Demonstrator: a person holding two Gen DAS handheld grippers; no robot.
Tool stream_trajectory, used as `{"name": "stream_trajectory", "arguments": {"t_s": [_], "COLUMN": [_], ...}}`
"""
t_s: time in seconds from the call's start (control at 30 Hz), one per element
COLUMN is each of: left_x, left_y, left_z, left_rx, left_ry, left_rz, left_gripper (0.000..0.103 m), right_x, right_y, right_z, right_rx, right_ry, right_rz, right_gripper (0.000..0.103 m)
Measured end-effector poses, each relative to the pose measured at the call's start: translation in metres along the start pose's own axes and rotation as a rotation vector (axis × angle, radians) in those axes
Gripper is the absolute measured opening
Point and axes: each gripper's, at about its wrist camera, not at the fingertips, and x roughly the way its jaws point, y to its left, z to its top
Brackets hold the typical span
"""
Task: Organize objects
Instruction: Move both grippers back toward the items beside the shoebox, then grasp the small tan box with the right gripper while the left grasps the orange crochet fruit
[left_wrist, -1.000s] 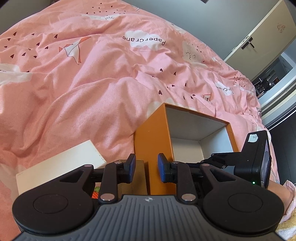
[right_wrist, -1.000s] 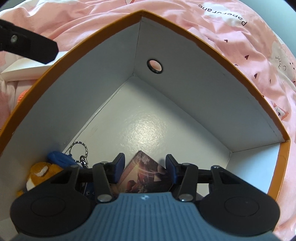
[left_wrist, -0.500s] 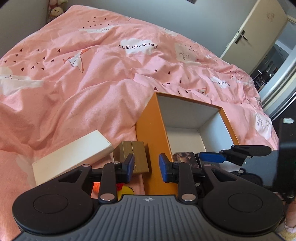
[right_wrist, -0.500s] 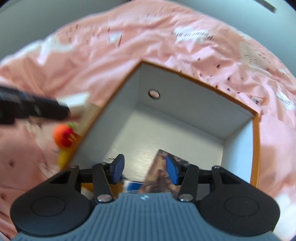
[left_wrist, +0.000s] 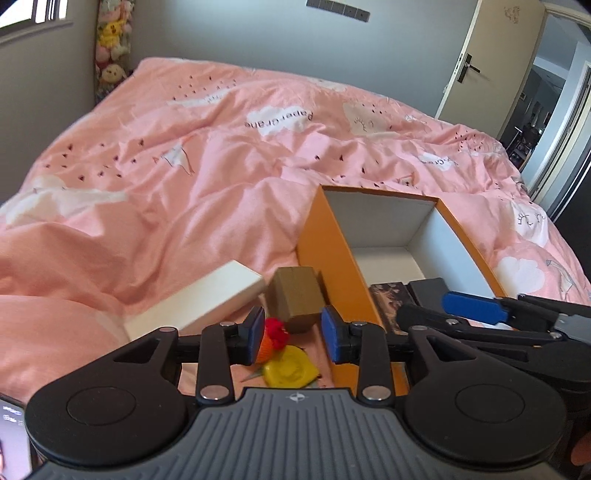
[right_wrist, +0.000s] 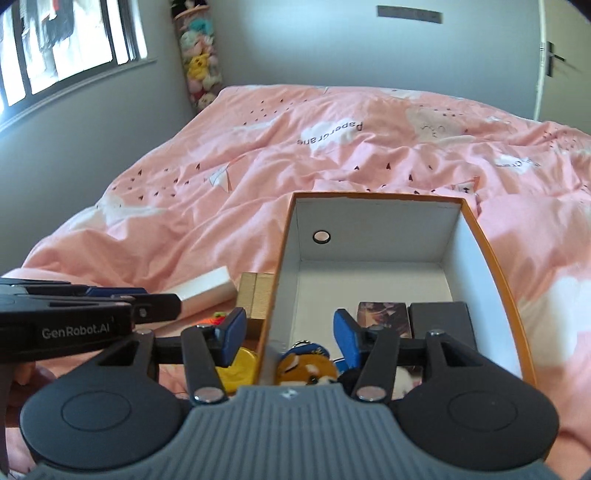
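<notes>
left gripper (left_wrist: 293, 334) wide, empty, over toy (left_wrist: 275, 338) left of box (left_wrist: 327, 258) | right gripper (right_wrist: 286, 334) wide, empty, straddling box wall | likely next pick: toy

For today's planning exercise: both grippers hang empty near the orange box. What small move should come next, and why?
Probably lower the open left gripper onto the brown block just ahead of it. It lies on the bedspread outside the orange box, and both grippers are empty.

An open orange box (right_wrist: 476, 236) with white inner walls sits ahead of the right fingers (right_wrist: 345, 338), holding a picture card (right_wrist: 384, 317), a dark case (right_wrist: 439, 321) and a plush keychain (right_wrist: 306, 365). Ahead of the left fingers (left_wrist: 334, 332), outside the box, lie a white box (left_wrist: 207, 299), a brown block (left_wrist: 295, 299), and a red-and-yellow toy (left_wrist: 284, 354).
</notes>
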Motion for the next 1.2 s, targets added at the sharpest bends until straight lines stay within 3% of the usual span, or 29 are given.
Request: {"name": "stream_trajectory", "arguments": {"t_s": [0.23, 0.37, 0.43, 0.57, 0.83, 1.2], "left_x": [-0.011, -0.004, -0.002, 0.004, 0.023, 0.042], "left_y": [0.038, 0.054, 0.058, 0.061, 0.06, 0.053], "left_z": [0.002, -0.005, -0.012, -0.021, -0.025, -0.01], "left_rx": [-0.046, -0.02, -0.012, 0.005, 0.042, 0.1], "left_ry": [0.07, 0.178, 0.194, 0.225, 0.245, 0.239], "left_rz": [0.014, 0.016, 0.021, 0.028, 0.064, -0.021], "left_gripper": [0.042, 0.039, 0.034, 0.034, 0.034, 0.033], "right_x": [-0.011, -0.006, -0.001, 0.014, 0.045, 0.073], "right_y": [0.031, 0.053, 0.065, 0.076, 0.087, 0.09], "right_z": [-0.017, -0.023, -0.027, -0.03, -0.039, -0.024], "right_rx": [-0.029, -0.106, -0.16, -0.206, -0.297, -0.517], "right_ry": [-0.031, 0.005, 0.027, 0.075, 0.156, 0.21], "right_rz": [0.05, 0.096, 0.096, 0.093, 0.06, 0.026], "right_gripper": [0.054, 0.048, 0.04, 0.04, 0.04, 0.039]}}
